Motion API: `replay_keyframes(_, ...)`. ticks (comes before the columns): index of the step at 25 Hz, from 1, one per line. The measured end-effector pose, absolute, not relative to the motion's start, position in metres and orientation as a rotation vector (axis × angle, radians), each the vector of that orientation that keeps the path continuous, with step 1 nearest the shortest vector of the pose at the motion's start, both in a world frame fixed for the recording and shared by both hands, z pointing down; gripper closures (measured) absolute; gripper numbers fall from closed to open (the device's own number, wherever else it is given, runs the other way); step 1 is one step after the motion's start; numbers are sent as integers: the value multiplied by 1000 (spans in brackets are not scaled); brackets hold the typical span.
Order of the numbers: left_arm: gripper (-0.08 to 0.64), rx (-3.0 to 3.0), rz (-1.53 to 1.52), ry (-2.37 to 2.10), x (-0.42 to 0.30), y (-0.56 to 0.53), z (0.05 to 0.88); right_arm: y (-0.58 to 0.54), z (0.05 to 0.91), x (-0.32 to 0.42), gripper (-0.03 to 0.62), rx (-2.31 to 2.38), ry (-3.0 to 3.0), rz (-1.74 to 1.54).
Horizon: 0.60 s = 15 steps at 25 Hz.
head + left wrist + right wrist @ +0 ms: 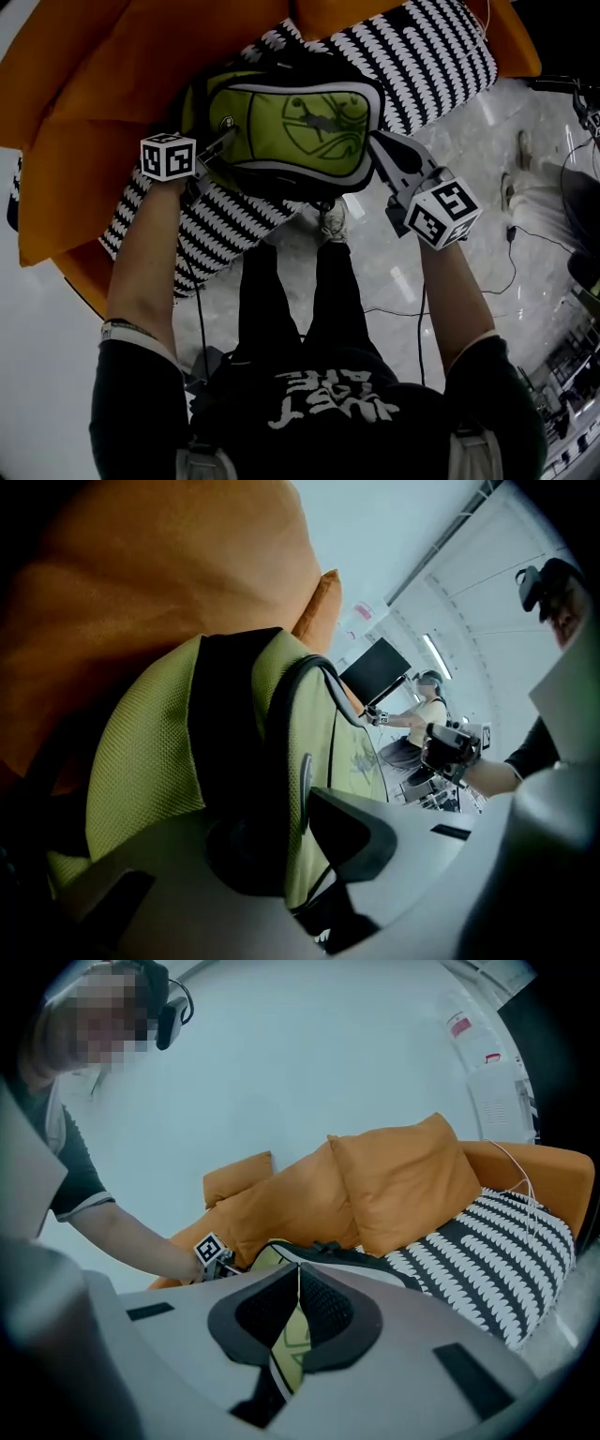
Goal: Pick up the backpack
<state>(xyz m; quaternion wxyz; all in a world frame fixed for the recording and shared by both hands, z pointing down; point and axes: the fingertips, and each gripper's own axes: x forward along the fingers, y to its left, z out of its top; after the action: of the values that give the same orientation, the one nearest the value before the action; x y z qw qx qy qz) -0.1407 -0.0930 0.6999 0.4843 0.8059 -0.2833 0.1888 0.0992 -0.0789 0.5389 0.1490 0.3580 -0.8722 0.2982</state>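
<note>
Backpack [291,127] on striped cushion [431,56]; left fingers [345,827], right fingers [325,1313] clamped on its 2 side edges.

Person wears a black short-sleeved T-shirt [319,412] with white block lettering on the chest, black trousers [281,291] and a light shoe [334,222]. A pale band [125,328] circles the left wrist. Grey straps [208,461] sit on both shoulders. Left gripper [223,142] and right gripper [378,142]: grey moulded bodies, each bearing a white cube [169,157] printed with black square markers. Jaw pads [323,1309] are black, finely mesh-textured. A thin dark cable [196,319] runs from the left gripper.
</note>
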Motion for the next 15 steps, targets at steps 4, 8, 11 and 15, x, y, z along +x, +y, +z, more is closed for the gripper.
replay_keyframes(4, 523, 1974, 423, -620, -134, -85, 687, -84, 541, 100, 560, 1038, -2500, 872)
replay_keyframes(8, 526, 1954, 293, -558, -127, -76, 667, -84, 541, 98, 560, 1041, -2494, 877)
replay_keyframes(11, 526, 1926, 160, -525, -121, -67, 640, -84, 532, 95, 560, 1047, -2493, 877)
replay_keyframes(15, 526, 1884, 32, -489, -116, -50, 605, -81, 513, 86, 560, 1055, -2496, 870)
